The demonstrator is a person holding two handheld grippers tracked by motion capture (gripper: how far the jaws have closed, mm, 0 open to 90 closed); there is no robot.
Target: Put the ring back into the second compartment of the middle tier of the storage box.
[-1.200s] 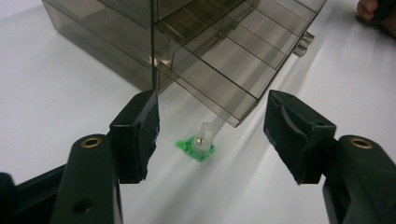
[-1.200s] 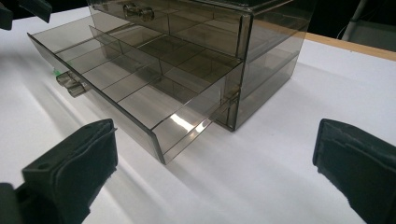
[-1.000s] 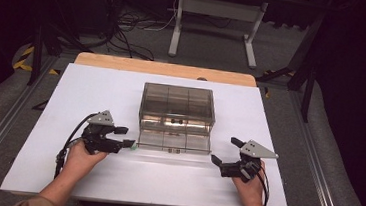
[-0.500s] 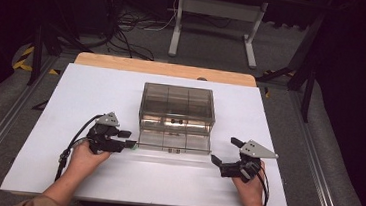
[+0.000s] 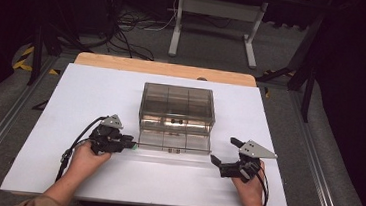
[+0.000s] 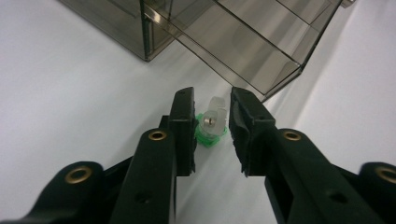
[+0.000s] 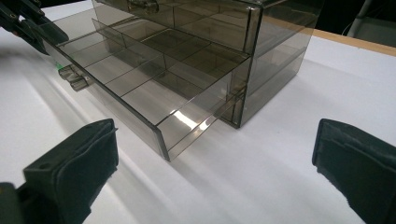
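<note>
I've got the left gripper [image 6: 211,119] closing w/ jaws straddling the small green-and-clear part [image 6: 211,127] on the table, dead ahead between the tips, pads not yet touching; right gripper [image 5: 226,157] spread wide, well apart, across the open drawer [image 7: 154,88].

Glossy smoked-plastic drawer box [image 5: 176,116]; matt white tabletop [image 5: 81,99]; matt black plastic left gripper [image 6: 212,123] around a green-and-clear plastic piece [image 6: 211,127].

table [image 5: 86,94]: white, wooden far edge
drawer box [image 5: 177,102]: mid-table, bottom drawer pulled out
green piece [image 6: 209,130]: just beside the drawer's left front corner
</note>
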